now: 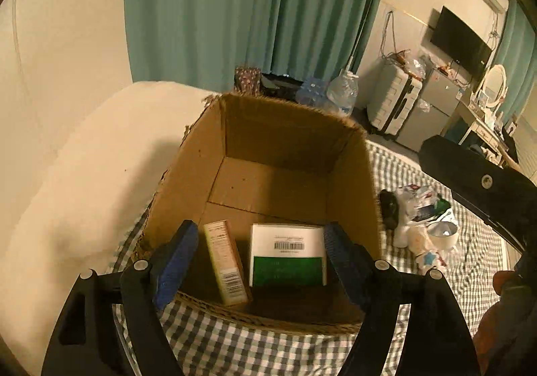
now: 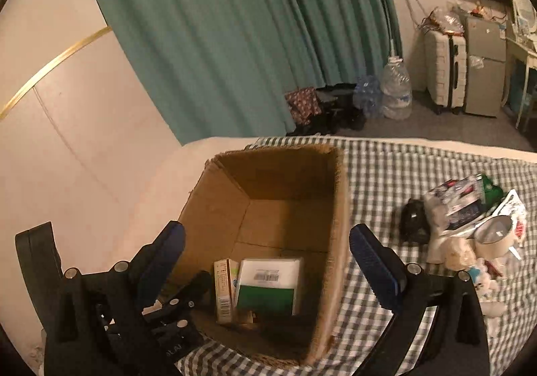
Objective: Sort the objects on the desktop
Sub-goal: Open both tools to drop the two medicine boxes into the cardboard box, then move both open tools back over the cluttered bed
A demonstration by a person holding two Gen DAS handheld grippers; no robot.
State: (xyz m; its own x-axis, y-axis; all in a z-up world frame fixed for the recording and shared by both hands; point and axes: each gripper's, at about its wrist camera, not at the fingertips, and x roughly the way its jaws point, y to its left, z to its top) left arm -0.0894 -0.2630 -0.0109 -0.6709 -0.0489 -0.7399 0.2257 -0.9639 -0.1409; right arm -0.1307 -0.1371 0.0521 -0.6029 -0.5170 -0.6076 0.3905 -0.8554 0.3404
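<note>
Left gripper point(image 1: 260, 253) hangs over the near rim of the cardboard box point(image 1: 188, 181), jaws spread wide, nothing between the blue pads point(image 1: 176, 262). Directly below the gap, on the box floor against the near wall, lie a white-and-green carton point(image 1: 288, 255) with a barcode on its white half and a narrow tan carton point(image 1: 226, 267), side by side, just apart. Right gripper point(image 2: 266, 263) is likewise wide open and empty, straddling the same box: left finger outside the left wall, right finger point(image 2: 376, 272) outside the right wall over the cloth. In the right wrist view the left gripper's black frame shows at lower left beside the box. Box stands on a bed covered with a checked cloth point(image 2: 402, 174); a cream pillow or duvet point(image 1: 84, 174) lies to its left. Well apart to the right on the cloth: a heap of unsorted items, including a black object point(image 2: 414, 220), a white mug point(image 2: 495, 236), crumpled packets point(image 2: 459, 201) and a small white plush toy point(image 2: 470, 258). Behind the bed: green curtain point(image 2: 218, 23), water bottles point(image 2: 396, 91), suitcase point(image 2: 444, 70), wall-mounted screen point(image 1: 461, 39).
</note>
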